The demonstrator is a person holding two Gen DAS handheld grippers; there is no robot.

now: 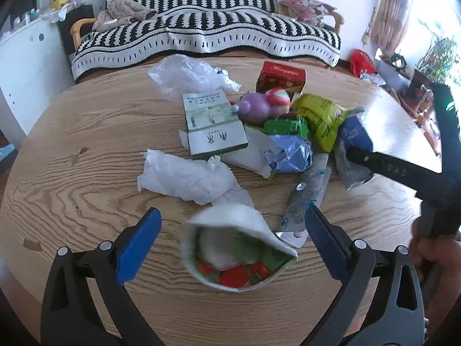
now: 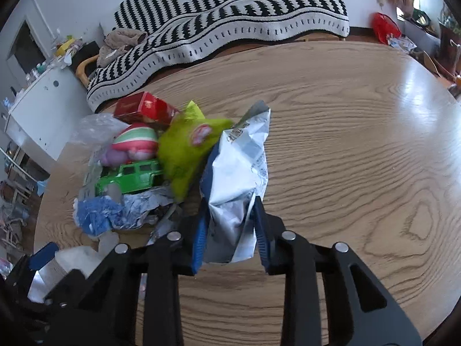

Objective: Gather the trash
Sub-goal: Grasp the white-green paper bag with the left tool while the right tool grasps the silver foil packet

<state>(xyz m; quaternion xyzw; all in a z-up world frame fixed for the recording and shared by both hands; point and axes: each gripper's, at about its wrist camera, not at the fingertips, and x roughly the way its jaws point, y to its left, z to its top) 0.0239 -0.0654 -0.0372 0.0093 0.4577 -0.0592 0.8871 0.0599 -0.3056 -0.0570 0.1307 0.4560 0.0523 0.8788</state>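
Note:
A pile of trash lies on the round wooden table [image 1: 72, 173]. My left gripper [image 1: 233, 230] is open, its blue pads either side of a crushed paper cup [image 1: 230, 248] with a red and green inside; the cup looks blurred. Beyond it lie a crumpled white tissue [image 1: 187, 176], a green-white carton [image 1: 213, 124], a blue crumpled wrapper [image 1: 291, 152] and a yellow-green snack bag [image 1: 319, 118]. My right gripper [image 2: 230, 222] is shut on a silver and blue foil bag [image 2: 239, 170], which also shows in the left wrist view [image 1: 353, 135].
A green toy car [image 2: 129, 176], a pink and purple plush toy [image 2: 132, 144], a red box [image 2: 144, 109] and a clear plastic bag [image 1: 184, 75] sit in the pile. A sofa with a striped blanket [image 1: 207, 31] stands behind the table. A white cabinet [image 1: 26, 66] is at left.

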